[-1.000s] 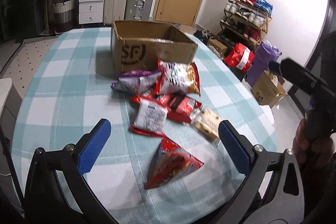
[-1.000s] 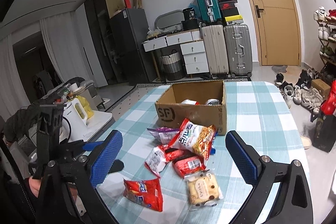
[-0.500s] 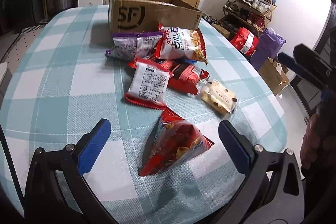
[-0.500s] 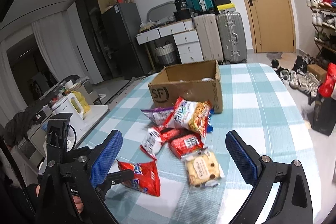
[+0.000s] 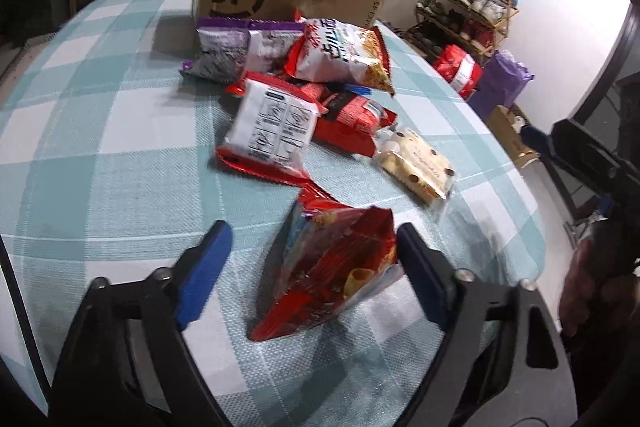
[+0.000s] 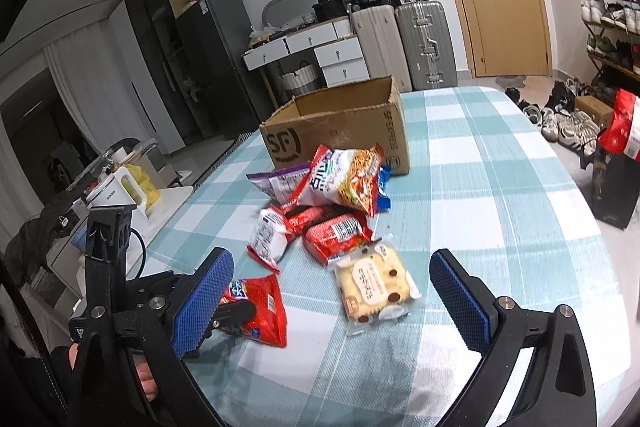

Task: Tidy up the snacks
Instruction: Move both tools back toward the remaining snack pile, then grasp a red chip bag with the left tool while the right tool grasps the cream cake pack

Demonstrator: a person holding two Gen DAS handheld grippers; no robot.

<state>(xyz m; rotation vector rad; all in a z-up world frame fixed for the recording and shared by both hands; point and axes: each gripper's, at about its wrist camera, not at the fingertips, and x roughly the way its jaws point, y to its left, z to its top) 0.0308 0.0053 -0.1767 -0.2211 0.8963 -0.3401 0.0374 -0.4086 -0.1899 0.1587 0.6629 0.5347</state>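
Note:
A red chip bag [image 5: 332,263] lies on the checked tablecloth between the open fingers of my left gripper [image 5: 310,251]; the right finger is at its edge. It also shows in the right wrist view [image 6: 260,307]. Beyond it lies a heap of snacks: a red-and-white packet [image 5: 272,127], a red packet [image 5: 352,115], a cream cookie pack [image 5: 418,163], a purple bag [image 5: 236,47] and a noodle bag [image 5: 340,51]. My right gripper [image 6: 332,291] is open above the cookie pack [image 6: 372,283]. An open cardboard box [image 6: 340,123] stands behind the heap.
The table's right edge [image 6: 592,219] drops to a floor with shoes and bags. A side counter with a white kettle [image 6: 116,195] lies left of the table. Suitcases and drawers stand at the far wall.
My left gripper has moved forward and down so its fingers now straddle the red chip bag. My right gripper has come lower and closer over the cookie pack.

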